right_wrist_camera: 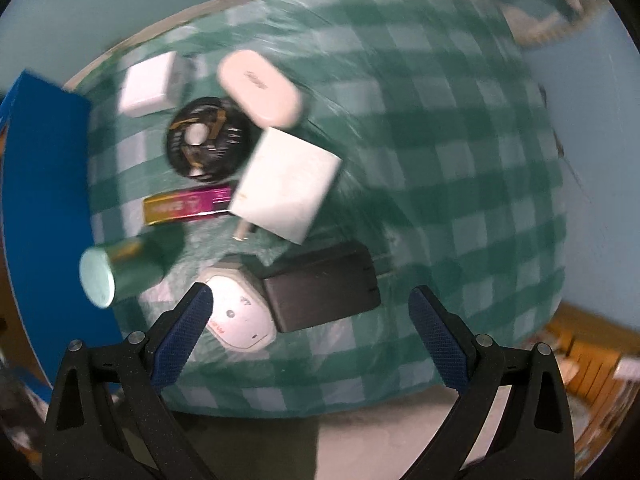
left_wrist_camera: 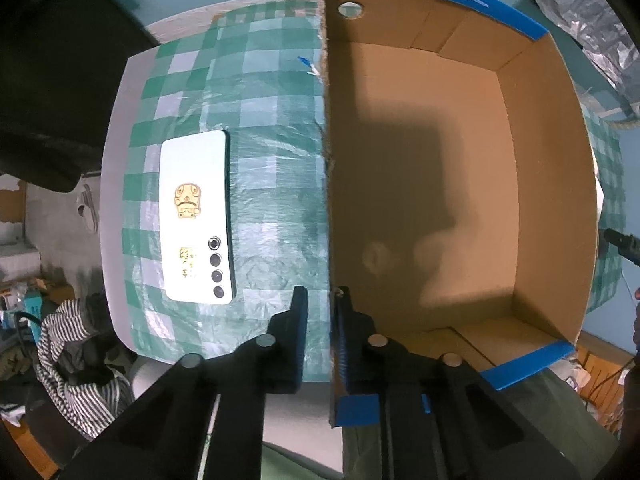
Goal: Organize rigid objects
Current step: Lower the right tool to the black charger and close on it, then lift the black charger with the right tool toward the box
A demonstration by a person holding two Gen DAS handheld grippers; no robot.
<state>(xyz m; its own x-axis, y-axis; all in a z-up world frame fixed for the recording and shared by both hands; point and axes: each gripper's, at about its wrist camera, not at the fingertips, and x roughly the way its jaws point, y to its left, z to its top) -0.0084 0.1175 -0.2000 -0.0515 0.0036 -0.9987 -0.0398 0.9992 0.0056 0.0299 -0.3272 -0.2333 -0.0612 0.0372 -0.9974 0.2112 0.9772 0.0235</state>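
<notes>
In the left wrist view, an open cardboard box [left_wrist_camera: 532, 200] with blue-taped rims stands on a green checked cloth [left_wrist_camera: 260, 100], with nothing inside. My left gripper [left_wrist_camera: 322, 296] is shut on the box's left wall [left_wrist_camera: 326, 120], one finger inside and one outside. A white phone [left_wrist_camera: 196, 216] lies face down on the cloth left of the box. In the right wrist view, my right gripper [right_wrist_camera: 310, 300] hangs open over a black power adapter [right_wrist_camera: 320, 292] and a white rounded plug [right_wrist_camera: 240, 320]. Around them lie a white cube charger [right_wrist_camera: 288, 188], a black disc [right_wrist_camera: 204, 144] and a green cylinder [right_wrist_camera: 124, 272].
A pink and gold packet [right_wrist_camera: 188, 206], a white oval case [right_wrist_camera: 260, 88] and a small white charger [right_wrist_camera: 148, 88] also lie on the cloth. The box's blue outer side [right_wrist_camera: 44, 200] stands at the left. Striped fabric [left_wrist_camera: 80, 360] lies below the table edge.
</notes>
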